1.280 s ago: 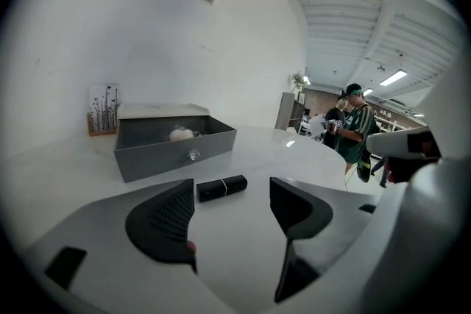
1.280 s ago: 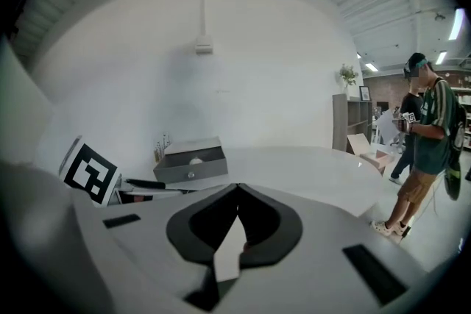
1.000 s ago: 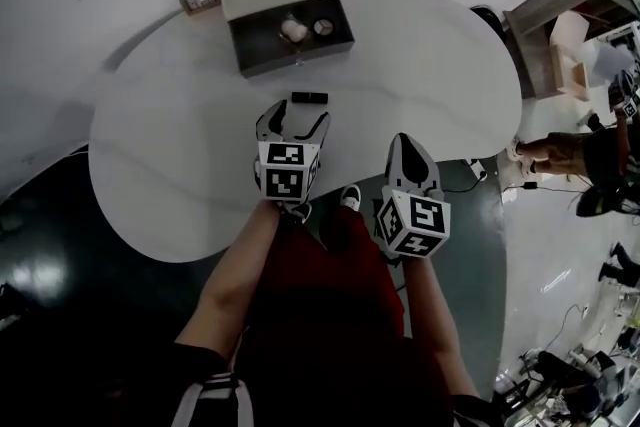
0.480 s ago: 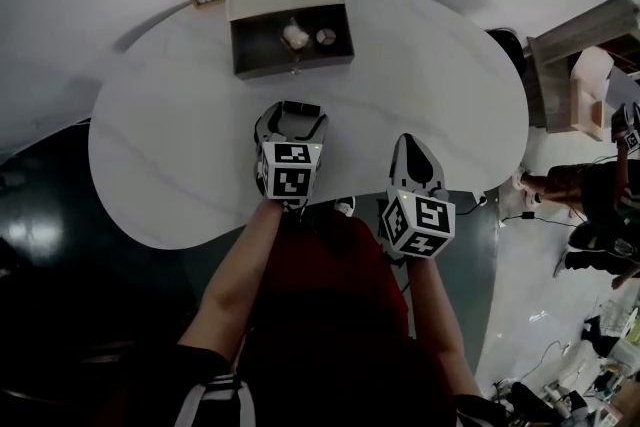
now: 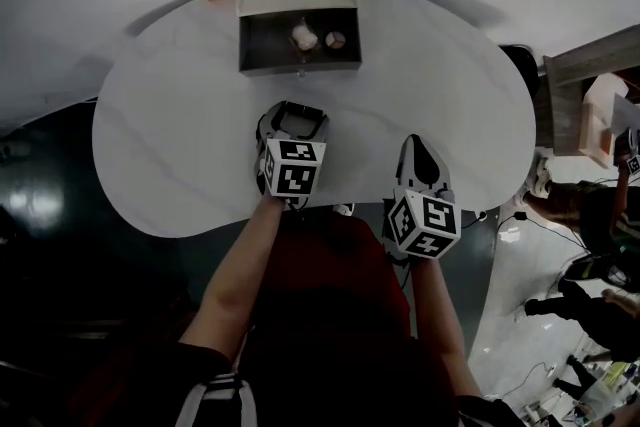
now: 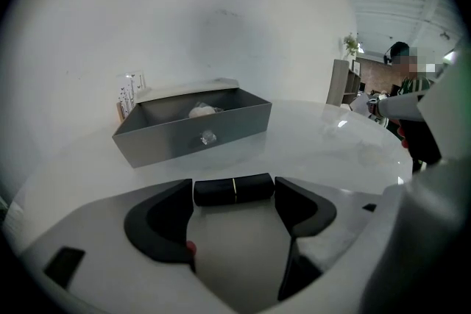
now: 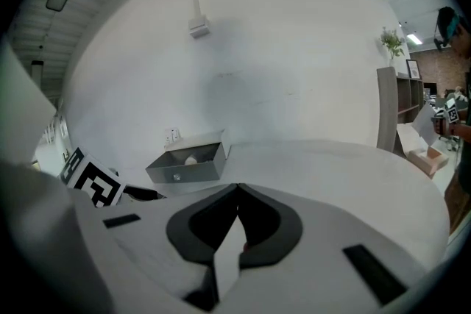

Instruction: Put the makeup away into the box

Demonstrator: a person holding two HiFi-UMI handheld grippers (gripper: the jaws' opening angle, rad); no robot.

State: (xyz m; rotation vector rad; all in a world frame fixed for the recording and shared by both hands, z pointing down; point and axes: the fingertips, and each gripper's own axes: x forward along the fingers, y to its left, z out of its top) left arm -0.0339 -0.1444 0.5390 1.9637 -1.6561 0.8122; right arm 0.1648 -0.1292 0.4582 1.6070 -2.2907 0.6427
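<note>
Your left hand-held gripper (image 5: 293,120), jaws just opened wide, brackets the lipstick (image 6: 234,190), its long axis running tip to tip; the box (image 5: 300,67) lies beyond, upper centre. The right hand-held gripper (image 5: 418,145) is closed and empty.

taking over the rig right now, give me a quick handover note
Left gripper: open, jaws have just been opening; the black lipstick tube lies on the table between its tips, not gripped.
Right gripper: shut, empty, by the near table edge.
Done: two small makeup items lie in the open grey box at the far side.
Left: close on the tube, carry it to the box, drop it in.
</note>
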